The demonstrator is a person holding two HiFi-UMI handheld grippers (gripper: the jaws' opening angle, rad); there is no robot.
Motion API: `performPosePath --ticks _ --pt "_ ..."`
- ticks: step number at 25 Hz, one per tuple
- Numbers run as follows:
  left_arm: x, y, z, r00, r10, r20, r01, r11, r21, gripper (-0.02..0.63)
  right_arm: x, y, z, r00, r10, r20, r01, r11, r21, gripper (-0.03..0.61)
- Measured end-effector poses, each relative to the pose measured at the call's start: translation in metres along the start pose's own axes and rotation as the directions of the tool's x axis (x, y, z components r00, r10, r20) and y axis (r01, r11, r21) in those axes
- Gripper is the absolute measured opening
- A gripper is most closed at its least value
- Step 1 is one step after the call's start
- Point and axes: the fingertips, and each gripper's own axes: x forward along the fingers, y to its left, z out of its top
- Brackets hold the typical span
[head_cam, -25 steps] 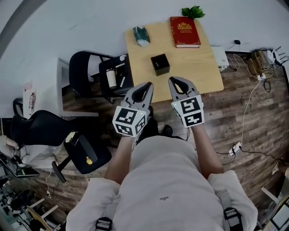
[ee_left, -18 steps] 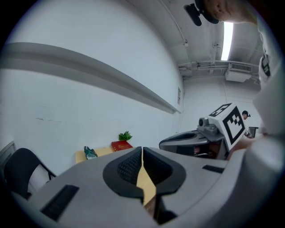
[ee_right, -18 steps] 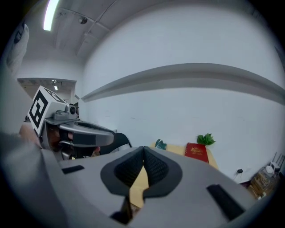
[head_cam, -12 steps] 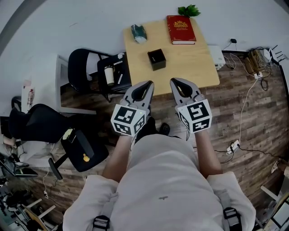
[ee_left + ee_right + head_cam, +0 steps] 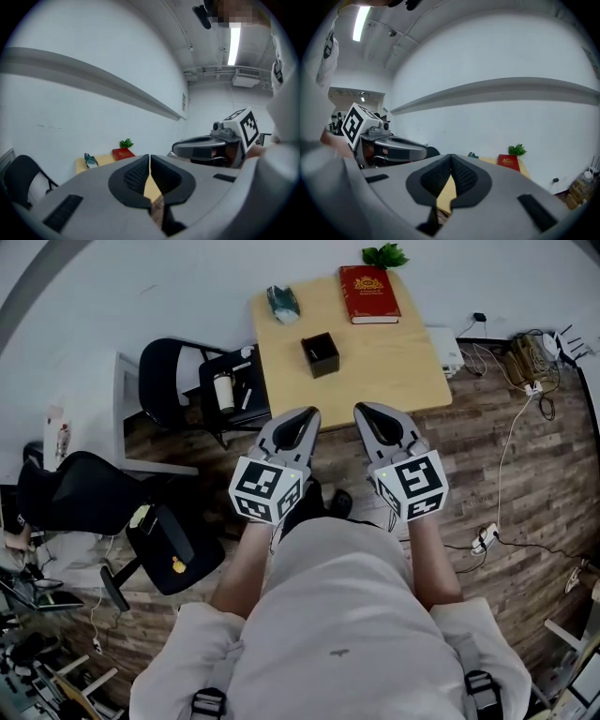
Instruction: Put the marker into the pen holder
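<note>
On the dark seat [image 5: 234, 416] left of the table [image 5: 394, 371], beside a cup [image 5: 223, 390]: what looks like the marker [image 5: 246, 397]. Nearer, in mid-air: left gripper [image 5: 306, 415], pinched shut, empty. Far, on the table: holder [image 5: 320, 354]. Just right of the left gripper: right gripper [image 5: 366, 412], likewise closed on nothing.

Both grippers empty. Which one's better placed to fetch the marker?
Left, probably. The slim white stick that looks like the marker lies on the black chair left of the table, nearer the left gripper than the right gripper. Both are shut and empty.
</note>
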Motion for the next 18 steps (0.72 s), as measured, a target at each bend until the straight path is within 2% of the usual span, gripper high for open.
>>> performPosePath --ticks 18 --pt "-0.011 -0.003 -0.002 1.000 0.009 0.000 -0.009 1.000 0.004 0.009 -0.007 0.002 -0.005 1.000 0.000 0.006 0.000 0.999 0.033 -0.001"
